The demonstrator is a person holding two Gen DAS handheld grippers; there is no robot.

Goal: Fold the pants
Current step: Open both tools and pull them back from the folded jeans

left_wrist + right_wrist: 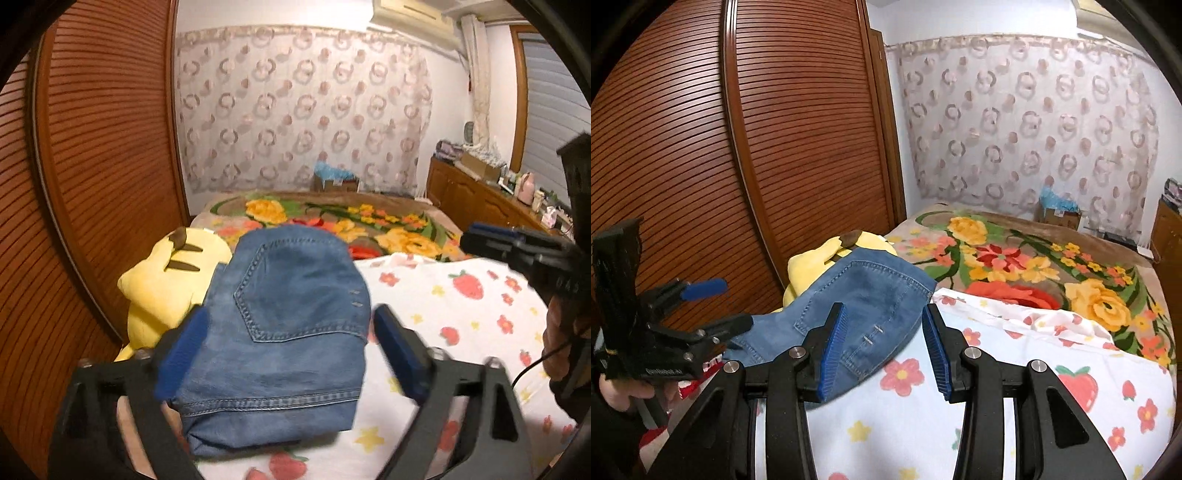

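Warm, dim indoor light is cast evenly; shadows are soft. Motion blur is seen on the left gripper (288, 354); edges are bowed and vignetted.

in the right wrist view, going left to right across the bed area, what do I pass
left gripper → yellow plush toy → folded jeans → strawberry-print sheet → floral blanket

Folded blue denim pants (291, 332) lie pocket-up on bed.
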